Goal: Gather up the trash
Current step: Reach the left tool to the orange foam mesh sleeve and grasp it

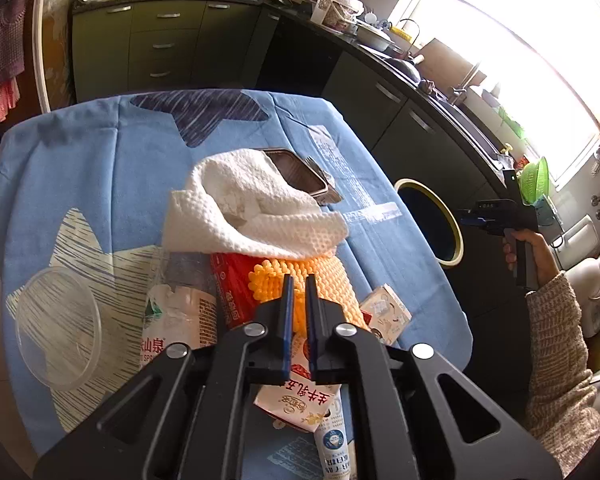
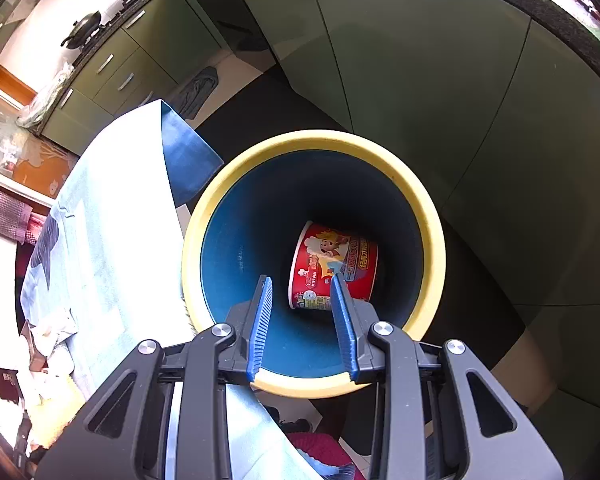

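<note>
My left gripper (image 1: 299, 280) hovers over a trash pile on the blue-clothed table (image 1: 80, 168), its jaws nearly closed with a narrow gap and nothing between them. Under it lie an orange foam net (image 1: 320, 276), a red packet (image 1: 230, 284), a white paper towel (image 1: 248, 208), a water bottle (image 1: 176, 312), a milk carton (image 1: 300, 396) and a small box (image 1: 386, 312). My right gripper (image 2: 302, 280) is open and empty above the yellow-rimmed blue bin (image 2: 228, 248); a red noodle cup (image 2: 334, 264) lies at the bottom. The bin also shows in the left wrist view (image 1: 456, 232).
A clear plastic lid (image 1: 58, 328) lies at the table's left. A dark foil tray (image 1: 304, 172) sits behind the towel. A white tube (image 1: 334, 444) lies near the front edge. Green kitchen cabinets (image 2: 420, 80) stand behind the bin.
</note>
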